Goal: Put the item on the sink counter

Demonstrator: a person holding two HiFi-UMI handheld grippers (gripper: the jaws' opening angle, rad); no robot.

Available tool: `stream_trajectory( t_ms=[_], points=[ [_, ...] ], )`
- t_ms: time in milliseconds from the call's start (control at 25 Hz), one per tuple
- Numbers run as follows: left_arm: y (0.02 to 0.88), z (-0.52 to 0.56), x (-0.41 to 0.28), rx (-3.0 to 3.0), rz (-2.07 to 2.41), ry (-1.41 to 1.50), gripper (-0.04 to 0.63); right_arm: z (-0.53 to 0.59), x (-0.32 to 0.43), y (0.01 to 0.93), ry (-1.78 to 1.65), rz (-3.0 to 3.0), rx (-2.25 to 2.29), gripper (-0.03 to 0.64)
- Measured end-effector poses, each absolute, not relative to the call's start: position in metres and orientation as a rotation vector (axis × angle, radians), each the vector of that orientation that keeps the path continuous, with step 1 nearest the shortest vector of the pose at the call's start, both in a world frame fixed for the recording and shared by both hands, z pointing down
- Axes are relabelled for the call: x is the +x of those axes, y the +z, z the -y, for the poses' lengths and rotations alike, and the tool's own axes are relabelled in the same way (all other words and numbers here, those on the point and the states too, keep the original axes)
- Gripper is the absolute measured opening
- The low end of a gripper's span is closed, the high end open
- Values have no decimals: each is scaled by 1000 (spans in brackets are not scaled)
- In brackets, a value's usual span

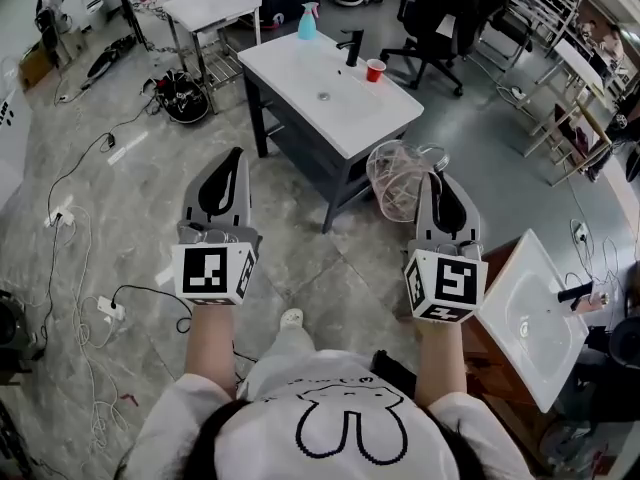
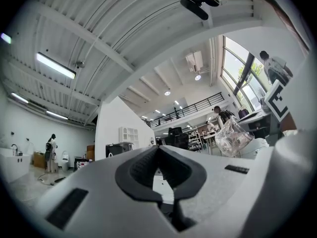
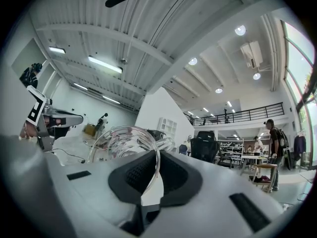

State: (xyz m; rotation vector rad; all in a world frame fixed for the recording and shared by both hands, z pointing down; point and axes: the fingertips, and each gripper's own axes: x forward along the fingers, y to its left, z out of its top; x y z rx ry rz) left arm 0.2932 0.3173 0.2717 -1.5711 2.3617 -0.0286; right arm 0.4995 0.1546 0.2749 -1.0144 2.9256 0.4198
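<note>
A person's white shirt [image 1: 345,423] fills the near edge, with both arms stretched forward. The right gripper [image 1: 440,178] has its jaws closed on the rim of one clear container [image 1: 395,183], which hangs tilted just left of its tip. The container's round mouth faces back toward the person and its body reaches away. The left gripper [image 1: 232,158] has its jaws together and holds nothing. Farther off stands the sink counter [image 1: 300,78] with one red cup [image 1: 375,70], contents unseen, and one blue spray bottle [image 1: 308,21]. A second sink [image 1: 530,308] sits near right.
</note>
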Motion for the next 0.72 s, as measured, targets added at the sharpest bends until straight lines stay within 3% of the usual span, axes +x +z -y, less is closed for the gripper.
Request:
stream_trajectory(
  t_ms=[280,720],
  points=[
    [261,-277,201,-1607,-2336,-12,11,-119,409,268,413,-2919,-1036,41],
    [275,-236,135,-1646,-2341,-37,11,-83,334,281,409,-2966,-1036,41]
  ],
)
